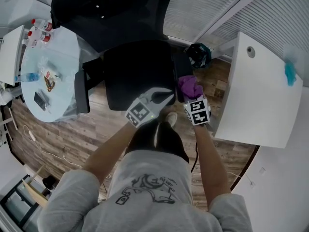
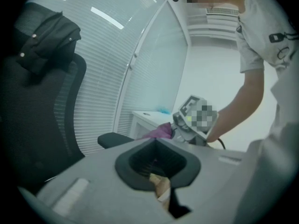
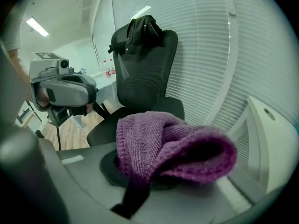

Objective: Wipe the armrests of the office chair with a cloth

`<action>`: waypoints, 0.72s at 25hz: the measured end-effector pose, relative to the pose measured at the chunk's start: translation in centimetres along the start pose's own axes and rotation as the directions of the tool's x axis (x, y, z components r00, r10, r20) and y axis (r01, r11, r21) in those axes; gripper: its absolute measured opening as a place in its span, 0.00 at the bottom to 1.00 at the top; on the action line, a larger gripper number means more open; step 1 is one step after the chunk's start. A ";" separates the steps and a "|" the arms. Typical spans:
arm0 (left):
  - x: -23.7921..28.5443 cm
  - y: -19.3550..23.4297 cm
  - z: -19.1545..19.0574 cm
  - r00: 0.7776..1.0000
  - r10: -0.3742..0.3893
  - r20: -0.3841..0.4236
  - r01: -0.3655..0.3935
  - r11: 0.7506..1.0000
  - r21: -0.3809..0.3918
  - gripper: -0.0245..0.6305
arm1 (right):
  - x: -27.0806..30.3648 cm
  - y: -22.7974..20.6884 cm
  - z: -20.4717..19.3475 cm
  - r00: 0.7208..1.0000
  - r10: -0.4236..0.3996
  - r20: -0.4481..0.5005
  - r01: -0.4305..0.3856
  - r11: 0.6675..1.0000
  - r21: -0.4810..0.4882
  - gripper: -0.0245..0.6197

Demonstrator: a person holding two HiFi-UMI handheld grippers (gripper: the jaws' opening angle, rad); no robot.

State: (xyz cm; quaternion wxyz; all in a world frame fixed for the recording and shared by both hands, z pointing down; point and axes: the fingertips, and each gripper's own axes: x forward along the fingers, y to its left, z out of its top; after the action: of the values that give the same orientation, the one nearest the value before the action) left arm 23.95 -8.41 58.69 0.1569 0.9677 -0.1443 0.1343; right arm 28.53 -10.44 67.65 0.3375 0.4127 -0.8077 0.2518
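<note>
Office chair (image 1: 137, 74) is seen from above with its seat toward the person and a white desk (image 1: 256, 95) at its right. Step judged: the wipe is about to start on the desk-side armrest (image 2: 114, 139), and the other armrest (image 1: 82, 92) is not yet attended to. Right gripper (image 1: 191, 94) is clamped on the purple cloth (image 3: 168, 146), which is bunched over its jaws and held at that armrest's front end. Contact can't be confirmed. Left gripper (image 1: 161, 97) is held over the seat's front edge, jaws drawn together on nothing. Next move, as judged: cloth to be pressed onto the pad and dragged along its length under a firm pinch. The cloth-to-armrest relation is given only by the left gripper view. The pinch is given only by the right gripper view, where the foreground is filled by cloth.
</note>
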 end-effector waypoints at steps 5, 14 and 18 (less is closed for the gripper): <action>-0.4 0.4 -0.2 1.000 0.017 -0.001 -0.017 1.000 -0.011 0.04 | 2.1 -1.1 2.2 1.000 0.007 -0.011 -0.008 1.000 -0.026 0.08; -1.3 0.6 -0.5 0.999 0.040 -0.021 -0.040 0.999 -0.024 0.04 | 6.7 -3.9 7.2 0.999 0.007 -0.038 -0.010 0.998 -0.062 0.08; -1.7 0.6 -0.5 0.998 0.051 -0.021 -0.051 0.998 -0.028 0.04 | 8.5 -5.2 8.9 0.998 0.002 -0.055 -0.005 0.998 -0.055 0.08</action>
State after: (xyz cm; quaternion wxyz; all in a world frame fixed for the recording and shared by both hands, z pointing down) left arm 22.10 -8.36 58.82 0.1684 0.9600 -0.1693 0.1460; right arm 26.22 -23.50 68.98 0.3705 0.3949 -0.8054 0.2412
